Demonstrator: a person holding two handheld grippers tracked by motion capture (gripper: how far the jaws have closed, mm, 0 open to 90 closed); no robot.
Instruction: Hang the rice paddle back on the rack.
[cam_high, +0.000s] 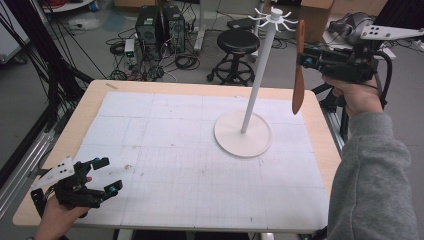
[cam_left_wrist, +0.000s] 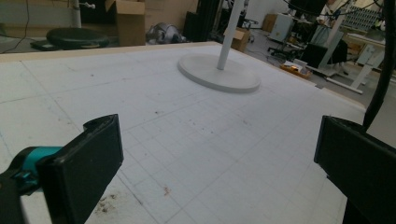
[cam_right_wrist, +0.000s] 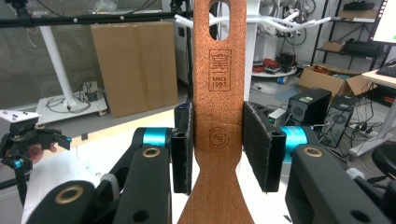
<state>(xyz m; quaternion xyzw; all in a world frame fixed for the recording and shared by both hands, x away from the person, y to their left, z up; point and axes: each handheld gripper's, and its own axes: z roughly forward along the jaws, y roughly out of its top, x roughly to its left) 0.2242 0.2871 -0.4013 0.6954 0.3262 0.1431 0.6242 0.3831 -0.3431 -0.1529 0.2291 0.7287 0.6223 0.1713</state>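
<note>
At the far right of the table (cam_high: 90, 107), the right hand-held gripper (cam_high: 306, 59) is holding a flat brown spatula (cam_high: 299, 75) upright, its jaws closed part-way on the handle just below the slotted hanging hole, level with the white prongs of the hook stand (cam_high: 250, 100). The step in hand appears to be hanging the utensil, and doing it well likely means keeping the blade vertical, lining the oval hole squarely on one thin prong, then sliding it on before easing the grip. In the right gripper view the spatula (cam_right_wrist: 219, 93) is showing a speckled, cork-like grain with a stamped mark, its handle widening toward the blade. The stand is looking smooth and matt white, a slim pole rising from a broad round base, its prongs curling outward at the top. At the near left, the left hand-held gripper (cam_high: 103, 176) is resting with jaws wide apart and nothing between them, over the gridded white mat (cam_high: 175, 165).
</note>
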